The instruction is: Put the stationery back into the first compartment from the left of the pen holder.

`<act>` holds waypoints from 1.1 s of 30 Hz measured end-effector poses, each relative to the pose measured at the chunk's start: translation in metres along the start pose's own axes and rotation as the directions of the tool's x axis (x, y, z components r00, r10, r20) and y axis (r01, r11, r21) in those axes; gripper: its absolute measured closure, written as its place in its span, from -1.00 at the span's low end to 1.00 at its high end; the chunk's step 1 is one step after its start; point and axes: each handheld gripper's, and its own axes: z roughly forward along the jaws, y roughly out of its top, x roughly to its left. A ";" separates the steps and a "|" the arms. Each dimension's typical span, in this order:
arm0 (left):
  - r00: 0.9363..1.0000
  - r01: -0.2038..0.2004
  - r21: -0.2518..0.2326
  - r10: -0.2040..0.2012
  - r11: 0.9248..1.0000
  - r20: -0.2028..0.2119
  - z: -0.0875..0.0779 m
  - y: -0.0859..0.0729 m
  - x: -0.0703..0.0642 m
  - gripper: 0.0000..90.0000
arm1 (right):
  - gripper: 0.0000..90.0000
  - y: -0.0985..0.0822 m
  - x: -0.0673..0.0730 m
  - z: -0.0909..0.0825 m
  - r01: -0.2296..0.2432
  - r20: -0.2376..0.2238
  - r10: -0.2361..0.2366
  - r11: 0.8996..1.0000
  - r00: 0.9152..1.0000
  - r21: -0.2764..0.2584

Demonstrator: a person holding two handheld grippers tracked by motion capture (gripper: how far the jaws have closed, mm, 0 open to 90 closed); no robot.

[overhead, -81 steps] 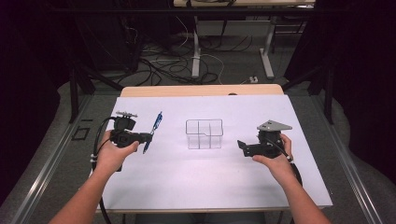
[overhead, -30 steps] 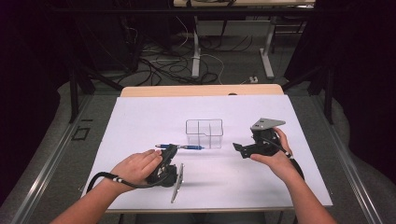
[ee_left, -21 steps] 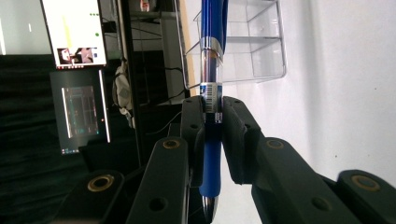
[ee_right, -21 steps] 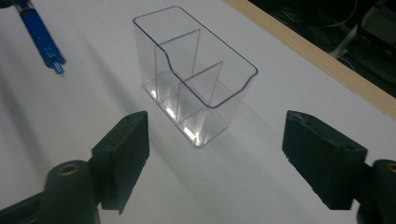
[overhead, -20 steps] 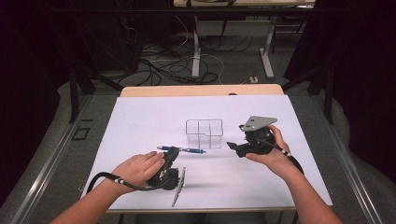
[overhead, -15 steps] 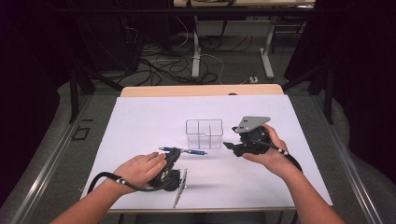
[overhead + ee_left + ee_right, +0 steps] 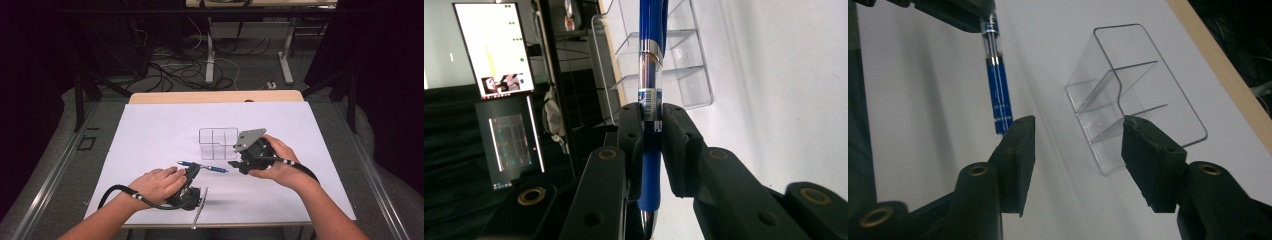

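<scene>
A person works at a white-covered bench (image 7: 150, 130) with a handheld gripper in each hand. The left gripper (image 7: 192, 175), low and near the bench's front edge, has its fingers (image 7: 674, 145) pinching a blue pen (image 7: 202, 166) around the clear middle of its barrel. The pen lies level, its free end pointing toward the right gripper (image 7: 239, 162). In the left gripper view the pen (image 7: 651, 100) runs straight up between the black pads.

The right gripper hovers just beside the pen's free end. Its fingers (image 7: 1018, 150) are spread, nothing is between them, and they have just been closing. A clear plastic organizer (image 7: 218, 143) with dividers stands just behind the pen, near the bench's middle. A second, silver pen (image 7: 200, 209) lies at the front edge by the left hand (image 7: 157, 184).

The step in hand looks like a handover or a two-handed pull on the pen. To do it well, the right fingers should line up square across the barrel, close on the free end near its tip, and get firm before the left grip lets go, keeping the pen level and clear of the organizer's wall.

A small printed label with a barcode wraps the pen's clear section (image 7: 650, 102); its writing is too small to read.
</scene>
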 end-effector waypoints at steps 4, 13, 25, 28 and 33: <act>1.000 -0.025 -0.003 0.025 1.000 0.005 0.003 0.005 -0.003 0.76 | 0.30 0.007 0.005 0.009 0.006 -0.085 -0.003 1.000 0.996 0.030; 0.996 -0.086 -0.007 0.086 0.996 0.034 0.009 0.021 -0.010 0.76 | 0.38 0.014 0.014 0.028 0.014 -0.164 0.003 0.995 0.986 0.102; 0.991 -0.119 -0.017 0.120 0.993 0.055 0.012 0.032 -0.010 0.76 | 0.56 0.017 0.025 0.046 0.044 -0.227 0.005 0.977 0.974 0.210; 0.991 -0.121 -0.021 0.122 0.992 0.051 0.012 0.034 -0.011 0.76 | 0.59 0.018 0.026 0.049 0.040 -0.221 0.010 0.975 0.975 0.220; 0.991 -0.124 -0.023 0.125 0.992 0.049 0.011 0.035 -0.011 0.76 | 0.67 0.020 0.026 0.054 0.048 -0.220 0.005 0.971 0.976 0.234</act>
